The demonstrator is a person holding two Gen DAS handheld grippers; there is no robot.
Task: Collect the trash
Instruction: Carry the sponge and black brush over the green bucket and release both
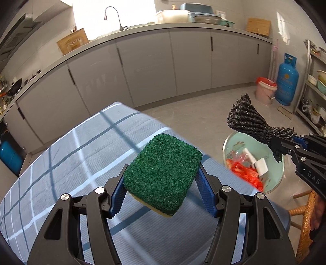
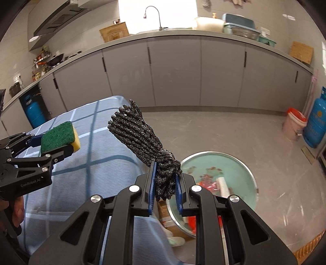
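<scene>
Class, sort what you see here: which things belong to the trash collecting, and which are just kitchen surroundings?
Part of the job:
- sponge in left claw
- rope bundle in right claw
- basin holding red wrappers

Just surroundings:
- blue gas cylinder
- pink bucket
- faucet
- cutting board

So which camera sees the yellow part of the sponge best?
The right wrist view: it catches the sponge from the side, so the yellow layer shows under the green top. The left wrist view looks onto the green face; only a thin yellow edge peeks out below.
</scene>
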